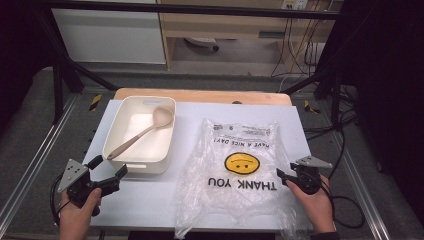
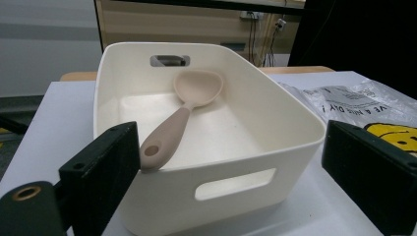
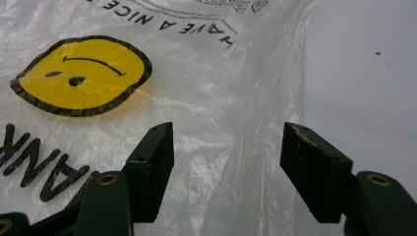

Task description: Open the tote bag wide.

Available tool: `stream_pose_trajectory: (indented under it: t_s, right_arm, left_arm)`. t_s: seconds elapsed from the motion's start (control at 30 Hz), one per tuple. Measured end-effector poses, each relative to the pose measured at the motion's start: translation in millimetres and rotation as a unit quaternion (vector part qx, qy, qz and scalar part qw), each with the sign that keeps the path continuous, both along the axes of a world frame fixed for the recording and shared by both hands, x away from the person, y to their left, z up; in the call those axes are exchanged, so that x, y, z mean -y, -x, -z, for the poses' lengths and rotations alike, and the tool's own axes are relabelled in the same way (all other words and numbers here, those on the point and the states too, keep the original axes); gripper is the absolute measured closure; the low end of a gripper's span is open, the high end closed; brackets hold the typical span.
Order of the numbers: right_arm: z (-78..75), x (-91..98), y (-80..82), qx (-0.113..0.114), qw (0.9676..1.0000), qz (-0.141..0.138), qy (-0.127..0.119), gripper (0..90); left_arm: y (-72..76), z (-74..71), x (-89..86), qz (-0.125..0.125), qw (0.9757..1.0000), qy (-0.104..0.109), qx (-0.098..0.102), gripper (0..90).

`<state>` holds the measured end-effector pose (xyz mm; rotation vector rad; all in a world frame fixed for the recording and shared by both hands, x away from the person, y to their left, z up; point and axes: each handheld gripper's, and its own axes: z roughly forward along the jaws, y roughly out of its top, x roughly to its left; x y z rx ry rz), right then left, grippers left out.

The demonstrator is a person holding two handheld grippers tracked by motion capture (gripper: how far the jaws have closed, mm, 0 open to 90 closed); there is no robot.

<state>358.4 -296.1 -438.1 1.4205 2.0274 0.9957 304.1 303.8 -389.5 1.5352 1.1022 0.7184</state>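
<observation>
Bag (image 1: 239, 172) flat on table (image 1: 145, 200), just right of bin (image 1: 141, 134); long axis away from person. Right tool (image 3: 228, 162) at bag's right edge, part open, straddling a fold, gripping nothing. Left tool (image 1: 106, 172) wide open, empty, left of bag, facing bin.

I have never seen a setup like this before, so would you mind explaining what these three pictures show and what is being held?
A person sits at a white table and holds a hand-operated two-jaw gripper in each hand. The high view looks down from above; the other two come from cameras riding on each gripper, looking along its black jaws. On the table stand a cream bin with a beige spoon leaning inside it, and beside it a clear plastic bag printed with a yellow smiley. The left gripper is open, facing the bin, and holds nothing. The right gripper is open over the bag's edge, its jaws apart with the plastic between them, not yet pinched.
</observation>
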Motion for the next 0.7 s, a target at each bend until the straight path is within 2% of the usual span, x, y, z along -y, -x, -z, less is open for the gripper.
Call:
stream_pose_trajectory:
  t_s: [0.17,0.27,0.37,0.47,0.5,0.53,0.6,0.63,0.7]
  right_arm:
    - [3.7,2.3,3.7,-0.012,0.9999,0.0,0.0,32.1]
    - [5.9,2.1,5.0,-0.023,0.9997,0.0,0.004,33.0]
    - [7.2,1.7,5.5,-0.03,0.9995,-0.002,0.005,36.2]
    - [9.6,1.3,5.5,-0.042,0.9991,-0.006,0.01,45.6]
    - [9.6,1.3,5.5,-0.042,0.9991,-0.006,0.01,45.6]
    - [10.3,1.2,5.5,-0.044,0.9989,-0.013,0.009,50.3]
    - [10.2,0.7,5.5,-0.047,0.9988,-0.014,0.008,52.4]
    - [10.6,-0.3,5.1,-0.049,0.9985,-0.021,0.01,57.6]
    - [10.8,-1.6,5.2,-0.052,0.9984,-0.021,0.009,59.4]
  left_arm:
    - [-0.1,0.3,0.4,0.0,1.0,0.0,0.0,7.3]
    - [0.1,0.1,0.2,0.0,1.0,-0.001,0.002,7.3]
    - [0.0,0.3,0.0,-0.001,1.0,0.0,0.001,7.3]
    - [-0.2,0.5,0.3,-0.001,1.0,-0.002,0.001,7.3]
    - [-0.1,0.5,0.4,-0.001,1.0,-0.001,0.001,7.3]
    - [-0.2,0.5,0.4,-0.001,1.0,-0.001,0.001,7.3]
    - [-0.3,0.6,0.3,-0.001,1.0,-0.002,0.001,7.3]
    - [-0.4,0.6,0.4,-0.001,1.0,-0.001,0.0,7.3]
    - [-0.3,0.6,0.5,0.0,1.0,-0.001,0.001,7.4]
